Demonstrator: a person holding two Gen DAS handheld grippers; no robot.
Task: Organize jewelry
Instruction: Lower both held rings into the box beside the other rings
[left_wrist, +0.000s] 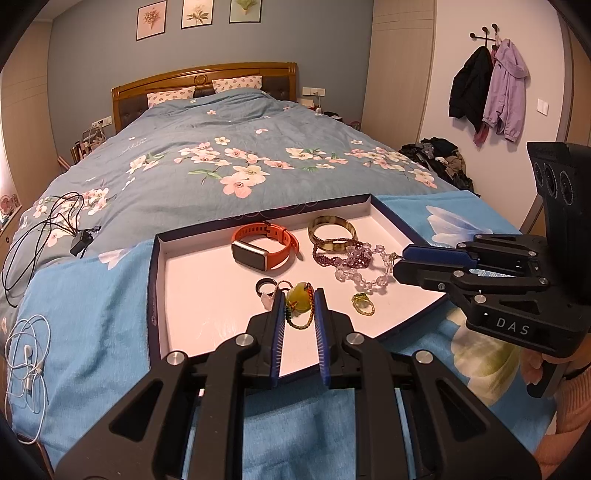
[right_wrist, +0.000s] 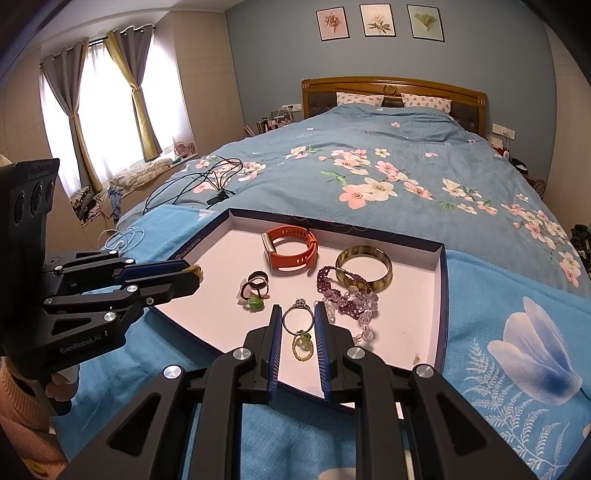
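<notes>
Left wrist view: left gripper (left_wrist: 300, 295) hovering over white tray (left_wrist: 192, 295), fingers standing narrowly apart, yellow-green pendant (left_wrist: 297, 297) lying between tips, contact unclear. Orange watch (left_wrist: 264, 246) lying beyond tips; right gripper (left_wrist: 399, 266) reaching in from right, near bead bracelets (left_wrist: 354, 260).

Right wrist view: right gripper (right_wrist: 298, 312) gaping narrowly, silver ring (right_wrist: 297, 318) showing between tips, grip unclear. Bangle (right_wrist: 364, 266) sitting ahead-right.

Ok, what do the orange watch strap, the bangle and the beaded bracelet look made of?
Orange watch strap: matte, likely silicone, with punched holes. Bangle: glossy mottled brown-cream, probably resin or horn, with bright highlights. Beaded bracelet: clear pale-purple faceted beads, glass or acrylic; cannot tell which.
</notes>
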